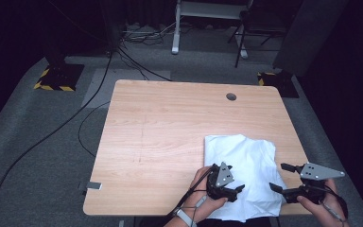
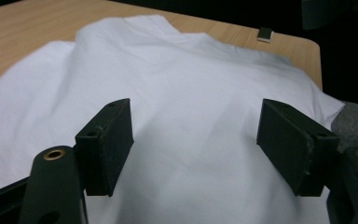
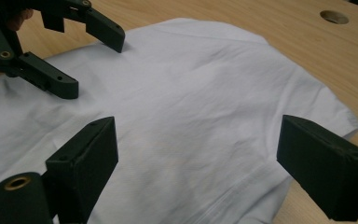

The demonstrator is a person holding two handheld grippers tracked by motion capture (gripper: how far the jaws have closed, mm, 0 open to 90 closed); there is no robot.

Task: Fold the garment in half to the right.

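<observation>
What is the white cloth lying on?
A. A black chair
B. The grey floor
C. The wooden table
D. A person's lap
C: the white cloth lies spread on the wooden table, near its front right corner, with both open grippers beside it.

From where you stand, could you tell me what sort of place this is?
Probably a recording lab or studio: a lone wooden table on grey carpet, black-and-yellow taped stand bases, and cables trailing across the floor.
</observation>
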